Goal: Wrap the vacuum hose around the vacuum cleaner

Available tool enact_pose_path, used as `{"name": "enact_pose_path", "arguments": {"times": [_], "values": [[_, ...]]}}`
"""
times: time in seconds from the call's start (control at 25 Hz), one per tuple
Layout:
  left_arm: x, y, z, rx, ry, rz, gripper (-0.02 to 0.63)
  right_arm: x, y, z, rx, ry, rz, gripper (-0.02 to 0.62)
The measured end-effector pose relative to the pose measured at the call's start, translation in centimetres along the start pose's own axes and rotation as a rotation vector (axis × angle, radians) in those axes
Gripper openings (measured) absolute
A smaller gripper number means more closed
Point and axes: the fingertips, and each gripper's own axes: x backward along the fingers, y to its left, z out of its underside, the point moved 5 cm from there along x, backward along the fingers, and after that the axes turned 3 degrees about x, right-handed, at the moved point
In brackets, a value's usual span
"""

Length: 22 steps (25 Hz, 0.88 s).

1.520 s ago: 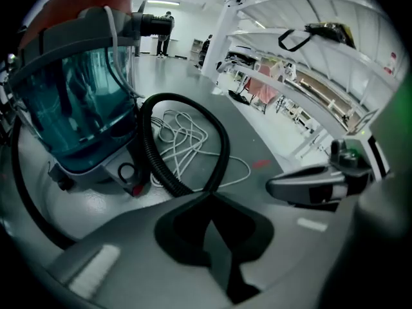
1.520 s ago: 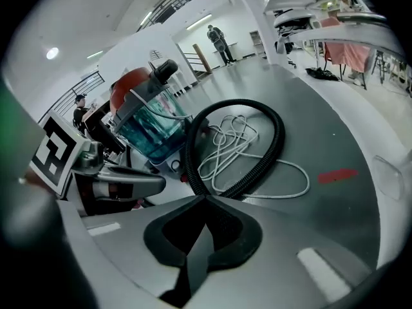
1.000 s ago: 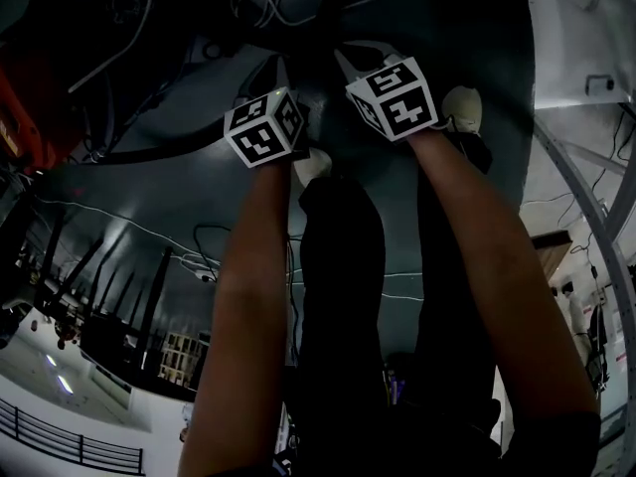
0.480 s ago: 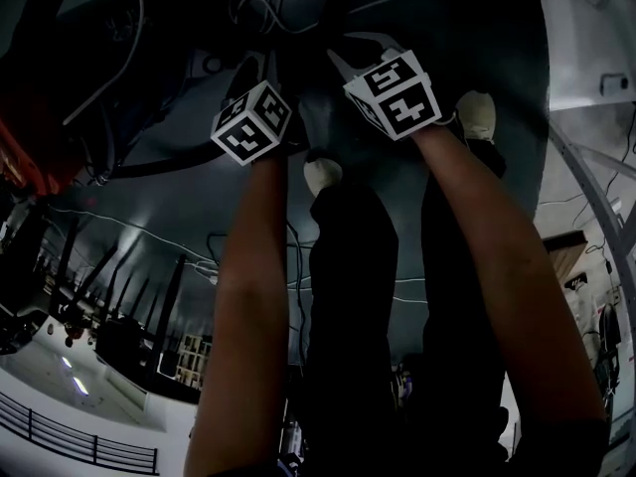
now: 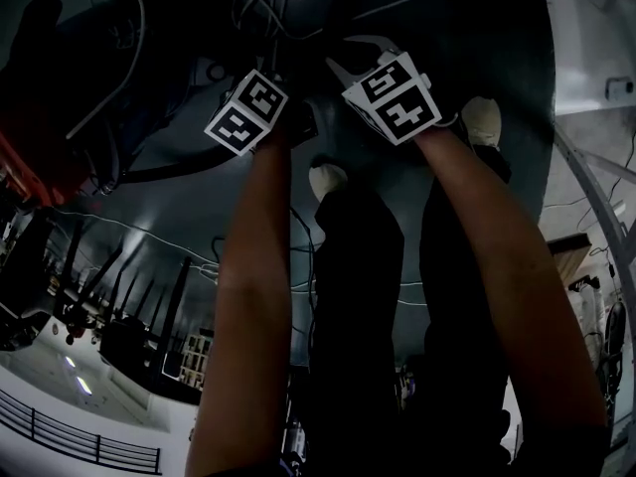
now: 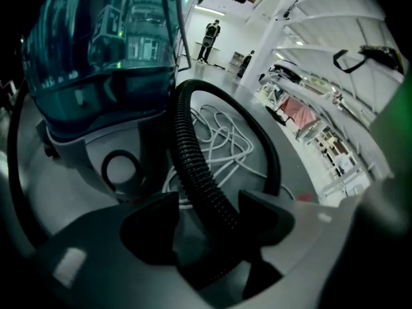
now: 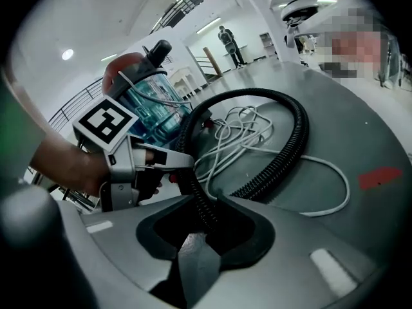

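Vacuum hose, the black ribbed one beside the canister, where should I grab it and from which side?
Take the hose on its straight ribbed stretch next to the teal canister, before it curves into the loop. Come from above, across its width: the ribs should resist slipping, and that side is clear of the white cord inside the loop.

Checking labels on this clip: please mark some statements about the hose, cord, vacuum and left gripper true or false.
1. The hose is black and ribbed. True.
2. The left gripper clamps the hose. False: its fingers have just been opening and stand apart, hose between them.
3. A white cord lies on the floor by the hose. True.
4. The vacuum has a yellow canister. False: it is clear blue.
5. The whole hose is wound round the vacuum. False: it loops out over the floor.
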Motion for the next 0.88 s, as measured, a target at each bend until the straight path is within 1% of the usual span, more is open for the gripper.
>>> {"name": "enact_pose_path", "arguments": {"times": [0.12,0.2,0.36,0.48,0.6,0.72,0.88], "values": [[-1.2,0.6,-0.7,0.031,-0.003,-0.057,0.302,-0.3,0.1,-0.3,0.028,0.003,-0.009,0.101],[-1.9,0.6,-1.2,0.034,-0.009,-0.080,0.305,-0.4,0.1,-0.3,0.047,0.010,-0.014,0.101],[-3.1,1.0,-1.7,0.065,-0.012,-0.118,0.302,-0.5,0.0,0.0,0.079,0.031,-0.019,0.101],[-3.5,1.1,-1.7,0.101,0.001,-0.116,0.250,-0.1,-0.5,0.0,0.073,0.030,-0.009,0.100],[-3.4,1.2,-1.6,0.147,0.005,-0.107,0.228,0.3,-1.0,0.2,0.056,0.030,0.017,0.092],[-2.8,1.4,-1.4,0.186,-0.001,-0.125,0.204,0.3,-1.4,0.5,0.077,0.041,0.049,0.061],[-1.6,1.3,-1.5,0.186,-0.039,-0.146,0.190,0.5,-1.4,0.1,0.061,0.020,0.064,0.058]]}}
